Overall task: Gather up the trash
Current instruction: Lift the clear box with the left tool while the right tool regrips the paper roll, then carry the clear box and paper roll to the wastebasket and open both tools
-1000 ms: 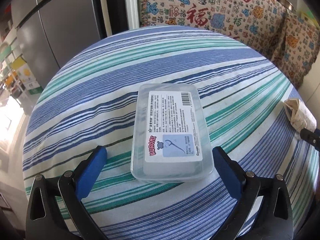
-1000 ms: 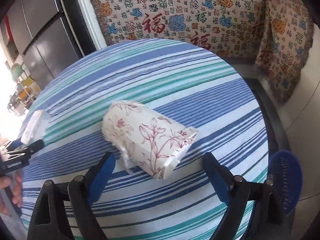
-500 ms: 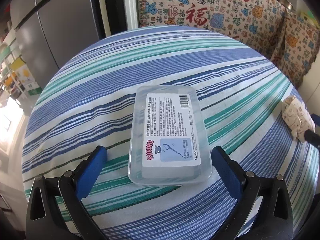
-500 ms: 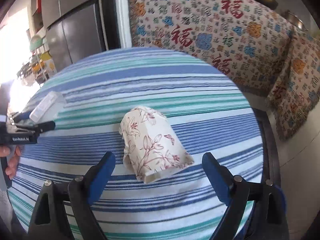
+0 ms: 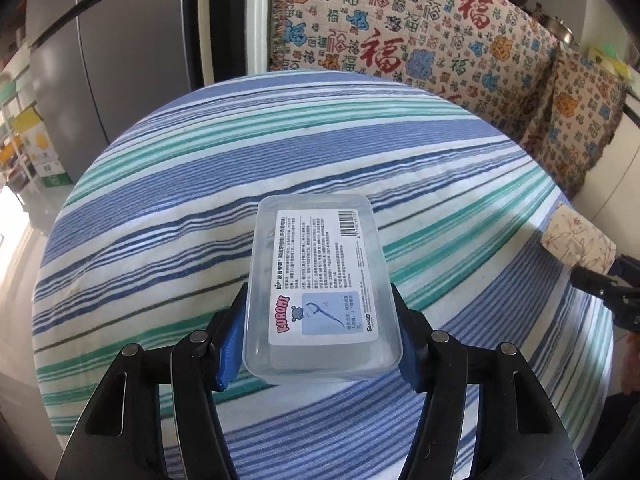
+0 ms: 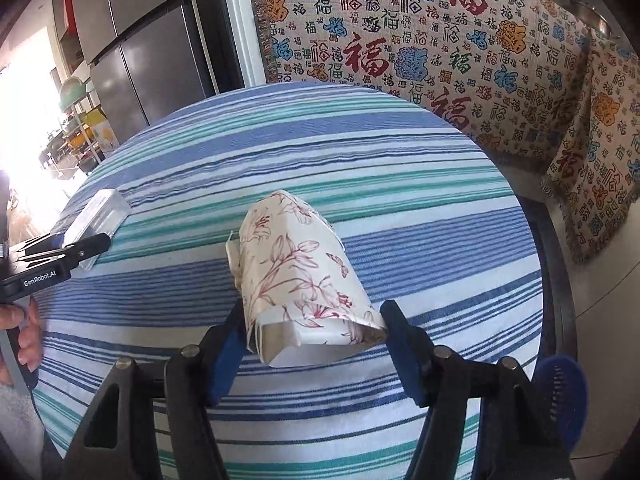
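Observation:
A clear plastic floss-pick box (image 5: 320, 280) with a white label lies on the round striped table (image 5: 200, 208). My left gripper (image 5: 320, 336) is shut on the box, its blue pads pressed on both long sides. A crushed paper cup (image 6: 304, 276) with red flower print lies on its side. My right gripper (image 6: 316, 340) is shut on the cup's open end. The cup also shows at the right edge of the left wrist view (image 5: 576, 240), and the box (image 6: 96, 216) at the left of the right wrist view.
A blue perforated bin (image 6: 560, 392) stands beside the table at the lower right. A sofa under a patterned cloth (image 6: 440, 48) lies beyond the table. A grey fridge (image 5: 112, 60) stands at the back left.
Both grippers have closed: the left one onto the floss box, the right one onto the paper cup, which has turned end-on between the fingers.

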Demonstrator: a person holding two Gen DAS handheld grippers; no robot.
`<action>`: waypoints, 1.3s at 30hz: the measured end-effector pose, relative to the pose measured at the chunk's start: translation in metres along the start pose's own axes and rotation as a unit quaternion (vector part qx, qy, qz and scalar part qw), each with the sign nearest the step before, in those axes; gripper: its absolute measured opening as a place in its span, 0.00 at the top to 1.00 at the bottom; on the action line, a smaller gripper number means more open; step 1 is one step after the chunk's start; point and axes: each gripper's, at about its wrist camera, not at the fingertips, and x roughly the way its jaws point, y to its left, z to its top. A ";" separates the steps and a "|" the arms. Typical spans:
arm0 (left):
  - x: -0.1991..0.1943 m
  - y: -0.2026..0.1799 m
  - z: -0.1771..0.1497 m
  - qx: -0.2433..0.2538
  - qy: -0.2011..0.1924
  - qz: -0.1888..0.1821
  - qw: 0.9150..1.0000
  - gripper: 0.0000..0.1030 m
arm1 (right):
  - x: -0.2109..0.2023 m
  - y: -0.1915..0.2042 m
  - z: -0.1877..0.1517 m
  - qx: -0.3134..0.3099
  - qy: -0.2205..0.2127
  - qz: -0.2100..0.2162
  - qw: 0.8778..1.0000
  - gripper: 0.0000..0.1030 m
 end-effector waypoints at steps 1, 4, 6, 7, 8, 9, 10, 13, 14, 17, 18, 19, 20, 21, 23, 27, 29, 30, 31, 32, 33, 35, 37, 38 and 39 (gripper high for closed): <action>-0.001 -0.005 -0.003 0.010 0.000 0.005 1.000 0.39 | 0.004 0.000 -0.003 -0.004 0.011 0.002 1.000 0.34; -0.003 -0.016 -0.013 0.036 0.003 0.028 0.999 0.38 | 0.012 0.006 -0.010 -0.026 0.021 0.003 0.999 0.29; -0.002 -0.016 -0.013 0.033 0.004 0.029 0.999 0.38 | 0.013 0.006 -0.010 -0.027 0.026 0.008 0.999 0.26; -0.002 -0.015 -0.013 0.032 0.005 0.030 0.999 0.37 | 0.013 0.005 -0.009 -0.024 0.027 0.009 0.999 0.25; -0.002 -0.015 -0.013 0.033 0.005 0.030 0.999 0.36 | 0.013 0.005 -0.008 -0.025 0.027 0.006 0.999 0.25; -0.002 -0.015 -0.013 0.033 0.006 0.034 0.999 0.34 | 0.013 0.005 -0.006 -0.029 0.025 -0.001 0.999 0.25; -0.003 -0.013 -0.014 0.032 0.007 0.037 0.999 0.28 | 0.010 0.005 -0.004 -0.035 0.020 -0.005 0.999 0.25; -0.001 -0.012 -0.011 0.031 0.007 0.034 0.999 0.30 | 0.006 0.011 0.001 -0.057 0.004 -0.011 0.998 0.29; -0.002 -0.013 -0.011 0.034 0.004 0.030 0.999 0.38 | 0.009 0.014 0.002 -0.069 0.011 -0.007 0.998 0.30; -0.003 -0.017 -0.010 0.045 0.002 0.035 0.998 0.38 | 0.012 0.022 -0.002 -0.079 0.022 -0.005 0.997 0.32; -0.003 -0.017 -0.010 0.045 0.002 0.034 0.998 0.39 | 0.011 0.021 -0.002 -0.075 0.023 -0.002 0.997 0.33; -0.004 -0.016 -0.011 0.043 0.002 0.032 0.999 0.39 | 0.011 0.019 -0.003 -0.067 0.025 0.002 0.997 0.33; -0.004 -0.016 -0.012 0.041 0.003 0.030 0.999 0.39 | 0.011 0.017 -0.004 -0.060 0.026 0.004 0.998 0.33; -0.004 -0.017 -0.012 0.041 0.003 0.030 0.999 0.38 | 0.010 0.017 -0.005 -0.060 0.027 0.004 0.998 0.31; -0.004 -0.016 -0.012 0.038 0.004 0.029 0.999 0.38 | 0.011 0.015 -0.006 -0.055 0.029 0.013 0.998 0.28; -0.003 -0.015 -0.013 0.038 0.004 0.029 0.999 0.37 | 0.008 0.006 -0.001 -0.044 0.041 0.010 0.998 0.22; -0.003 -0.015 -0.013 0.038 0.004 0.029 0.999 0.37 | 0.000 0.006 0.005 -0.048 0.031 0.008 0.998 0.21; -0.003 -0.015 -0.013 0.038 0.004 0.029 0.999 0.37 | -0.002 0.008 0.010 -0.056 0.027 0.009 0.998 0.21; -0.003 -0.014 -0.013 0.038 0.004 0.029 0.999 0.37 | -0.002 0.010 0.013 -0.064 0.026 0.011 0.998 0.21; -0.003 -0.014 -0.012 0.039 0.004 0.029 0.999 0.38 | -0.001 0.013 0.015 -0.071 0.024 0.012 0.997 0.21; -0.003 -0.014 -0.012 0.040 0.004 0.029 0.999 0.38 | 0.003 0.016 0.016 -0.082 0.031 0.018 0.996 0.29; -0.003 -0.014 -0.012 0.041 0.003 0.029 0.999 0.39 | 0.012 0.021 0.016 -0.096 0.052 0.016 0.994 0.39; -0.006 -0.018 -0.012 0.042 0.002 0.023 0.999 0.39 | 0.004 0.018 0.019 -0.076 0.054 0.026 0.995 0.42; -0.009 -0.023 -0.012 0.043 0.000 0.013 0.999 0.39 | -0.004 0.014 0.020 -0.066 0.044 0.030 0.996 0.42; -0.015 -0.030 -0.012 0.046 -0.004 0.006 0.999 0.39 | -0.013 0.009 0.020 -0.056 0.034 0.027 0.997 0.42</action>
